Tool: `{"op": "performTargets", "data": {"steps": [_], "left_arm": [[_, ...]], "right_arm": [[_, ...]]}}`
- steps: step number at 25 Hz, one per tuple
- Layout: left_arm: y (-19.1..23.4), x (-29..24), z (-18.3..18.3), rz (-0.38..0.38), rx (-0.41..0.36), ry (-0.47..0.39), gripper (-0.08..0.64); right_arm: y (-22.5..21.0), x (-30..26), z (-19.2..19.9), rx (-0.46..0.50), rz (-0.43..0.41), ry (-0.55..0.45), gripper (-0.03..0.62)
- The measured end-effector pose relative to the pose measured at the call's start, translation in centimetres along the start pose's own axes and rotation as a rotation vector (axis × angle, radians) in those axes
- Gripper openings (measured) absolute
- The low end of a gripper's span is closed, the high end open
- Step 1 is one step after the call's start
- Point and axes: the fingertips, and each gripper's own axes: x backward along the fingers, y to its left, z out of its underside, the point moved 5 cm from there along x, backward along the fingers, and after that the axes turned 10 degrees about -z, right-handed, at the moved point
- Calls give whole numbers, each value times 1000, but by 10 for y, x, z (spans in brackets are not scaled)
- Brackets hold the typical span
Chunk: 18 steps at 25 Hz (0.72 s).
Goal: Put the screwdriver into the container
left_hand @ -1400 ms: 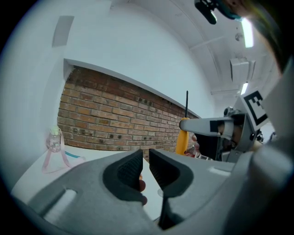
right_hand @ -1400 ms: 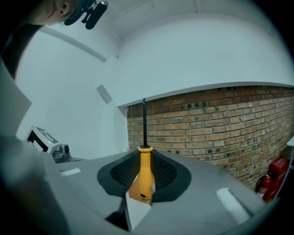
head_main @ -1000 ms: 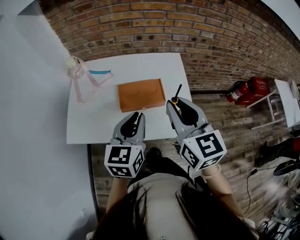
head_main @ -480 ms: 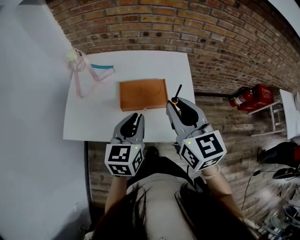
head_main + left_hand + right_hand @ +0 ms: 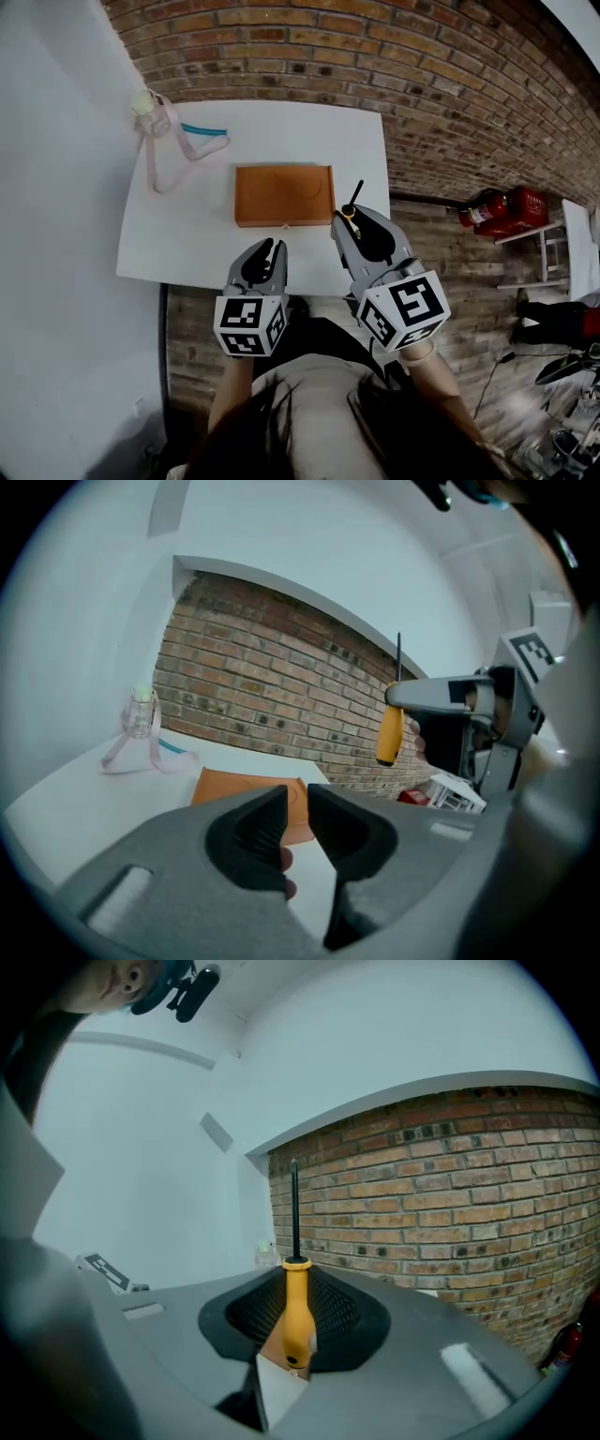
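Observation:
A flat orange container [image 5: 283, 194] lies in the middle of the white table [image 5: 187, 234]. My right gripper [image 5: 352, 223] is shut on the yellow handle of a screwdriver [image 5: 353, 199], whose black shaft points up and away over the table's right front corner. The handle [image 5: 297, 1312] stands upright between that gripper's ribbed pads. In the left gripper view the screwdriver [image 5: 390, 731] hangs at the right, beyond the container [image 5: 248, 794]. My left gripper [image 5: 265, 253] hovers just short of the table's front edge; its jaws are opening, a narrow gap shows and nothing is between them.
A small clear bottle [image 5: 143, 103] with a pink strap [image 5: 159, 155] and a teal strip [image 5: 203, 130] lies at the table's far left corner. A brick wall [image 5: 375, 56] runs behind and to the right. A red fire extinguisher [image 5: 483, 211] lies on the floor at the right.
Both grippers have drawn back slightly toward the person, away from the container. The left jaws stand a little wider. The screwdriver stays in the right gripper.

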Motion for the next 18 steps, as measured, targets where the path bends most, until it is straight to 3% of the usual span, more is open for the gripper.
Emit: {"op": "performTargets", "data": {"steps": [18], "left_arm": [[15,-40,38,-63,48,66,78]], "right_arm": [[-20,-13,25,-42,-2,54,74]]}}
